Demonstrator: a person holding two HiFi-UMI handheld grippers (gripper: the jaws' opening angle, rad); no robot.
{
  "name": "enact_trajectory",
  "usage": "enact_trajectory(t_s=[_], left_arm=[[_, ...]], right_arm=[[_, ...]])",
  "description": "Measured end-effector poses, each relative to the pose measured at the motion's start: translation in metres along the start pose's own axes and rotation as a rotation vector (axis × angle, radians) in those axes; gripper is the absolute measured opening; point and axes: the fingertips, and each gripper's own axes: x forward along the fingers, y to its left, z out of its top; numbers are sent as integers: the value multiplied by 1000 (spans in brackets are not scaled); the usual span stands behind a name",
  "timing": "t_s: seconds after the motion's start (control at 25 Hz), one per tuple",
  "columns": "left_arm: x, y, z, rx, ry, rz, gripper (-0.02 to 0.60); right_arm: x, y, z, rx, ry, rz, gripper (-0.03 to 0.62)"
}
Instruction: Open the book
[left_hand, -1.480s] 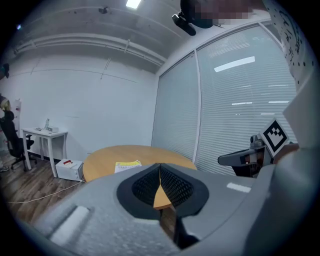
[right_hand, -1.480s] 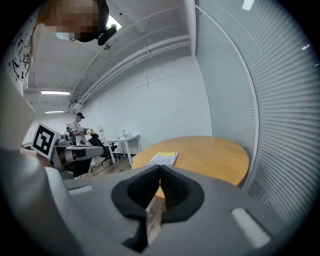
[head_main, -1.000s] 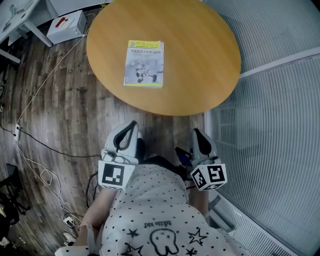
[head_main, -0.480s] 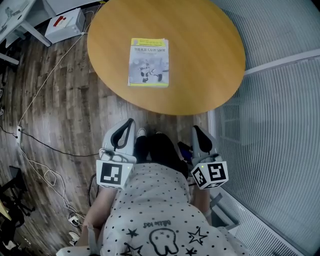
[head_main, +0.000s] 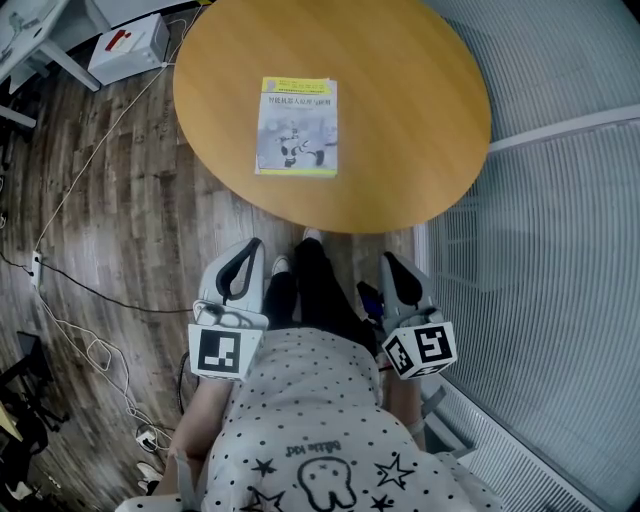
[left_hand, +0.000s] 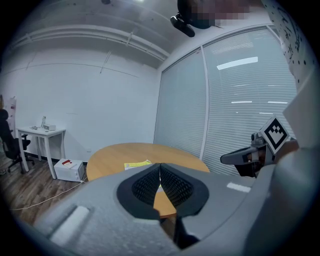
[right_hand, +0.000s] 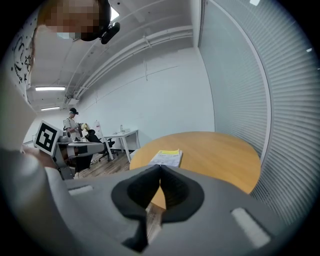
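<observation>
L gripper (left_hand: 160, 166) is hanging low in front of the person's torso w/ jaws pressed tip to tip, gripping nothing. R gripper (right_hand: 160, 167) is doing the same: jaws together, empty. In the head view it is sitting beside the L one, both aiming toward the near table edge but stopping short of it. Between them the dotted shirt (head_main: 320, 420) is filling the bottom of that view. Ahead, the round wooden table (head_main: 420, 150) is carrying the book (head_main: 297, 127). It is lying flat and closed, cover up, yellow strip at its far end, left of the table's centre, well apart from both grippers. Left of the table a white box (head_main: 128, 48) w/ a red mark is sitting on the wood floor (head_main: 150, 220), cables (head_main: 70, 300) trailing nearby. On the right, slatted blinds (head_main: 560, 250) are running alongside. Far back in the R gripper view a small figure (right_hand: 73, 122), prob. a person, is standing near a desk (right_hand: 122, 135).
</observation>
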Motion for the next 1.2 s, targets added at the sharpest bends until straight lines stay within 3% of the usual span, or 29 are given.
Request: enact_trajectory(t_s=[0.28,0.52,0.8,1.2], left_arm=[[20,-1,4,-23,-4,19,14],[50,9,11,-25,21,82,14],[87,9,31,-28,5,121,14],[137,4,46,-27,-3,184,12]], right_arm=[[21,-14,7,9,20,37,3],[54,-36,21,-3,44,83,4],[91,-65,56,-8,24,136,3],[128,-107,76,0,18,209,3]])
